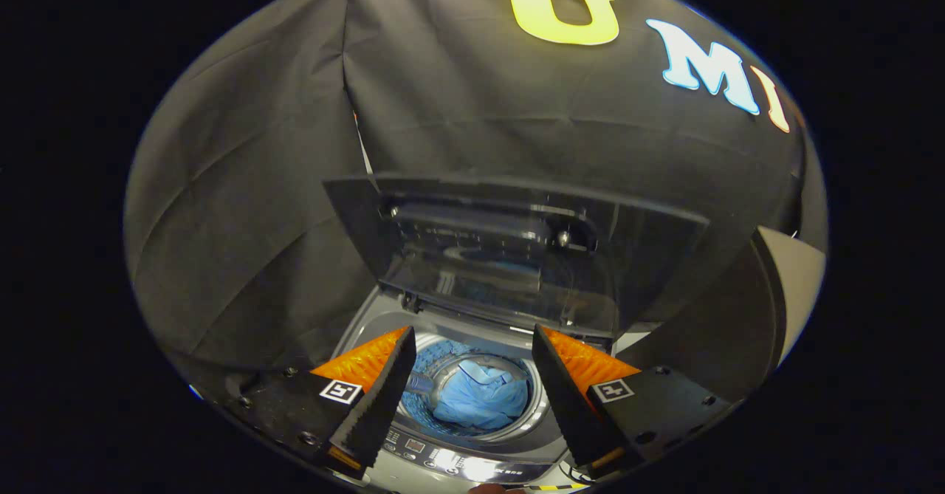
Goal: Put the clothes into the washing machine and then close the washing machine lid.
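Judging by how things lie, the first half of the task looks done: the blue clothes (pixel 483 398) sit bundled inside the drum (pixel 543 405) of the washing machine (pixel 472 464), low in the round opening and a little toward its control-panel edge, with nothing draped over the rim. What is left is the lid (pixel 509 247), which stands raised at the machine's rear edge, hinged there and leaning slightly back toward the booth's cloth wall. Its long axis runs side to side along that rear edge, its inner face turned toward the camera and its free edge pointing up; the tinted pane reflects the drum below. The gripper (pixel 472 376) hangs above the opening with its fingers spread wide, holding nothing, the clothes seen in the gap between them and the lid well beyond their tips. The bundle itself is crumpled, so no clear long axis can be told for it. Closing will probably call for reaching to the lid's upper free edge and drawing it forward and down over the drum. A control panel (pixel 443 461) lies along the machine's near edge, below the fingers.
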